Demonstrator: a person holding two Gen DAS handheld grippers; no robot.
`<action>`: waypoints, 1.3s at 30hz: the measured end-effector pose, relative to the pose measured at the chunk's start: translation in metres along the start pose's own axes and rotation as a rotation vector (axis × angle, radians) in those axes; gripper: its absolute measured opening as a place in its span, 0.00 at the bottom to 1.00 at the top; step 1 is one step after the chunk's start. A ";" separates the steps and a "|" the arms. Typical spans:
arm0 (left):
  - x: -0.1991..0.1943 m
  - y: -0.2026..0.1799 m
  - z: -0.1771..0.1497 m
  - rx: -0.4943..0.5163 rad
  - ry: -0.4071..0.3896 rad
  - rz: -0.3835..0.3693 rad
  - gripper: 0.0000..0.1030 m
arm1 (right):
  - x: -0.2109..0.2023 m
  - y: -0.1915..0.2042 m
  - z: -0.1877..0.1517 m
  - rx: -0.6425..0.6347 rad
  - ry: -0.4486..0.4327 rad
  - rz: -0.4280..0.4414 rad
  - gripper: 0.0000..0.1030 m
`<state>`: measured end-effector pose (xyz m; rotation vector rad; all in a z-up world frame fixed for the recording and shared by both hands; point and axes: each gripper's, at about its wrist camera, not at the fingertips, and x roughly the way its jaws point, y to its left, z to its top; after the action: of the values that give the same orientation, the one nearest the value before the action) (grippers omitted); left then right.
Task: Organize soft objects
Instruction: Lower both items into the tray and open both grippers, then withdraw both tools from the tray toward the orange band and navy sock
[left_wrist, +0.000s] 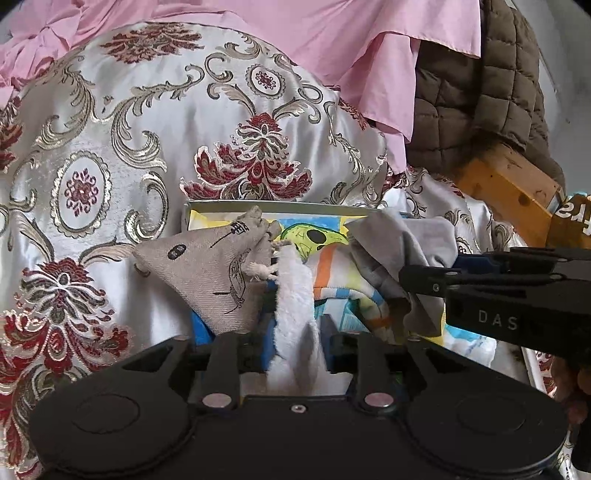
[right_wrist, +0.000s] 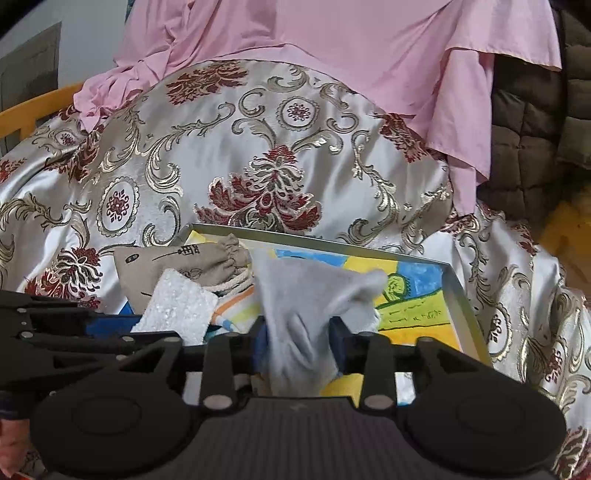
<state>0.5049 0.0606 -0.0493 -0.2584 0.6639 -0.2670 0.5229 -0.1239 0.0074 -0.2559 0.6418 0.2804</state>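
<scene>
My left gripper is shut on a white fluffy cloth, held over a shallow tray with a colourful drawing inside. A beige drawstring pouch with ink drawings lies on the tray's left side. My right gripper is shut on a grey cloth above the same tray. The right gripper also shows at the right of the left wrist view, with the grey cloth hanging from it. The white cloth and pouch show left in the right wrist view.
The tray rests on a silver satin bedspread with red and gold floral pattern. A pink sheet is draped behind it. A brown quilted jacket hangs over a wooden frame at the right.
</scene>
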 end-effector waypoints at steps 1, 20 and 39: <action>-0.001 -0.001 0.000 0.002 -0.001 0.006 0.33 | -0.002 -0.001 -0.001 0.005 0.000 -0.002 0.45; -0.066 -0.017 -0.023 -0.011 -0.097 0.069 0.74 | -0.080 -0.025 -0.035 0.173 -0.107 0.001 0.84; -0.177 -0.053 -0.077 0.021 -0.187 0.073 0.98 | -0.200 -0.015 -0.110 0.223 -0.297 -0.035 1.00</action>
<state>0.3138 0.0567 0.0097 -0.2353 0.4841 -0.1772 0.3140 -0.2078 0.0487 -0.0100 0.3703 0.2058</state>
